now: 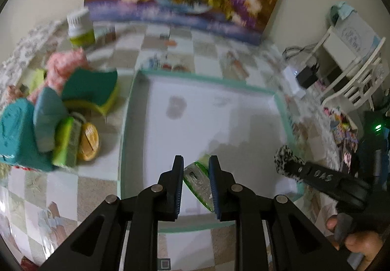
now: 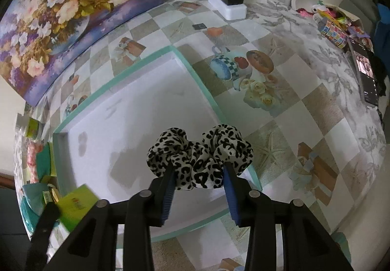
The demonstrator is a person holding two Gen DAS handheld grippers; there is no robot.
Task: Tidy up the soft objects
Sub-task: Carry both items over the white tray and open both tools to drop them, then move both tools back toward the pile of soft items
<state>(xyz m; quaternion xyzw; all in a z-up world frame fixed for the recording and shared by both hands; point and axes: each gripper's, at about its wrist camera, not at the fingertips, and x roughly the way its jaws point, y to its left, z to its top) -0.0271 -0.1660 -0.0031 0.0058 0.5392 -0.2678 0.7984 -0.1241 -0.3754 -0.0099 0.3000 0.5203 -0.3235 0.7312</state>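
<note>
Grippers are both gripping: the left gripper is pinching one green packet over the near rim of the mint-edged tray, and the right gripper is clamping one leopard-print scrunchie above the tray's near right corner. Beyond them the tray's white floor is lying bare. Farther left, a pile with one green-and-yellow sponge is crowding the tray's outer edge on the checkered tablecloth.

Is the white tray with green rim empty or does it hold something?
Empty: the tray floor shows bare white with faint stains; both held items hang above it.

Checkered table, tray, painting
</note>
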